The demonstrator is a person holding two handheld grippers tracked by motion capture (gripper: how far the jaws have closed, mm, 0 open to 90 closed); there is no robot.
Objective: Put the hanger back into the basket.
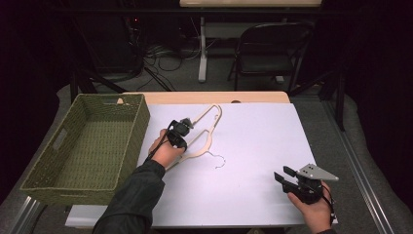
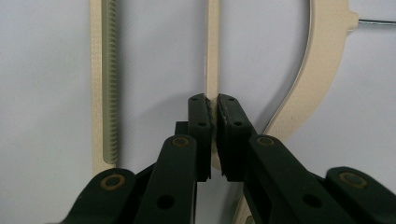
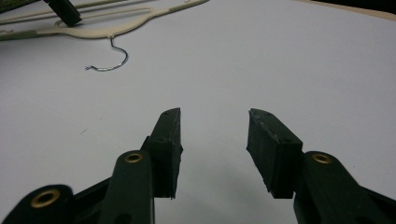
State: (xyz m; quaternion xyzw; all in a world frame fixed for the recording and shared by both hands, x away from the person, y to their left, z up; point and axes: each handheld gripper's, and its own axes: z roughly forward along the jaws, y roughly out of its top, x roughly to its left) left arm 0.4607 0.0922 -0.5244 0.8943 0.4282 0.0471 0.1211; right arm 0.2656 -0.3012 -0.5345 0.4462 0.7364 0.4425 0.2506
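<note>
Already the left gripper (image 2: 212,103) pinches the light, stiff hanger (image 2: 212,51) at its thin inner bar, a sound hold, while the right gripper (image 3: 212,123) waits open and empty.

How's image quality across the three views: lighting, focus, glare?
High view: white table sheet evenly lit, surroundings near black, slightly soft. Left gripper view: cream plastic hanger sharp, left claw base blurred close up. Right gripper view: right claw fairly sharp, thin wire hook soft, no glare.
</note>
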